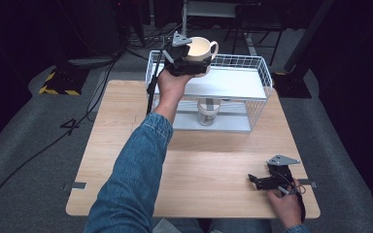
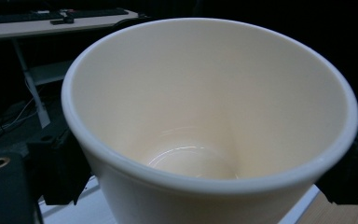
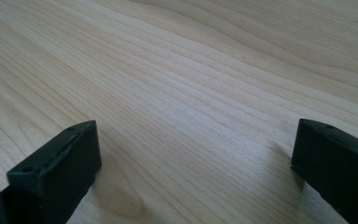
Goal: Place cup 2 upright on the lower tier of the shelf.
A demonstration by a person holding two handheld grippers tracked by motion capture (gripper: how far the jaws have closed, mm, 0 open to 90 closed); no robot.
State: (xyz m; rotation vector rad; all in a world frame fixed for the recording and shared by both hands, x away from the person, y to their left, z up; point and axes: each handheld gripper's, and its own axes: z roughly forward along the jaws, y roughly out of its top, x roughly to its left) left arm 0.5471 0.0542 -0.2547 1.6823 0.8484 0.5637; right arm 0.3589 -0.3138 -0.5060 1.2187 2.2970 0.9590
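High view: a person's left arm in a denim sleeve [image 1: 131,179] reaches forward over the wooden surface [image 1: 126,126] toward a white wire rack [image 1: 264,73] at its far edge.
Left gripper [image 1: 190,63]: raised above the rack's left end, its fingers closed on a cream mug [image 1: 200,48].
Mug position: held in the air over the left part of the rack's upper shelf [image 1: 228,82], upright or nearly so, its handle pointing to the right in the high view.
Left gripper view: the mug [image 2: 205,107] sits between the two black fingers [image 2: 58,163], which press its wall from both sides just under the rim; its inside is bare and glossy.
Rack contents: a second, pale cup [image 1: 208,111] stands on the lower shelf, below the upper shelf and a little to the right of the held mug.
Right gripper [image 1: 260,180]: low at the near right corner of the surface, held in the person's right hand [image 1: 286,206], well apart from the rack.
Right gripper view: the fingers [image 3: 60,168] stand spread wide with bare wood grain between them, gripping nothing.
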